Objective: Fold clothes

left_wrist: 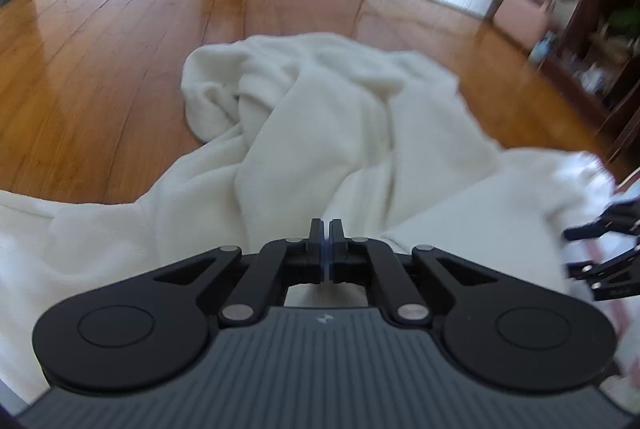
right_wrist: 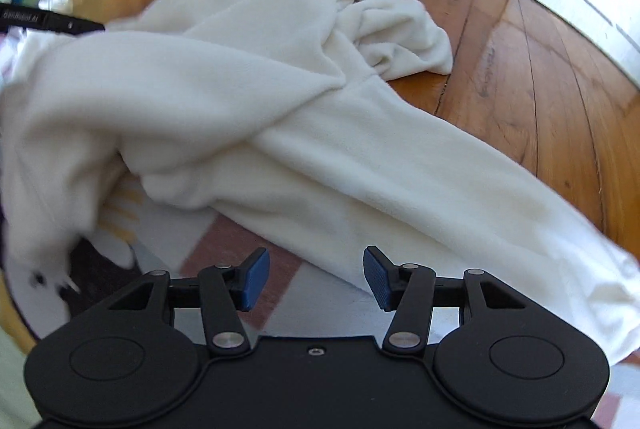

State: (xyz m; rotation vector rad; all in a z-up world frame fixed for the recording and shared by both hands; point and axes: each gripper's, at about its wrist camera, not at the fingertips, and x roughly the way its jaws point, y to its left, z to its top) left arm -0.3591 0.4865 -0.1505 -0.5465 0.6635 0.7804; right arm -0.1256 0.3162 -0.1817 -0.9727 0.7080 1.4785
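**Cream fleece garment in a loose heap on a wooden floor, one gripper closed, one open**

A polished wooden floor (left_wrist: 100,77) fills the room, with pale cupboard doors at the far edge. Partly on it, and partly on a patterned mat (right_wrist: 248,249) of white and reddish-brown blocks, lies a cream fleece garment (right_wrist: 248,97). It is unfolded: thick rolls and soft ridges run across it, one long panel (right_wrist: 460,189) stretches toward the right, and a bunched end (right_wrist: 400,29) rests on bare boards at the far side.

The fabric looks plush, limp and light. It would probably sag and drape from any single pinch, and a thick layer could slip from narrow fingers. A flat hem or corner, such as the near edge of the long panel, seems the safer place to grasp, rather than a fat roll.

The left gripper (left_wrist: 326,229) hovers over the near cloth with its jaws pressed together; whether cloth is pinched between them cannot be told. The right gripper (right_wrist: 316,279) has its blue-padded fingers spread apart, holding nothing, just short of the panel's near edge.
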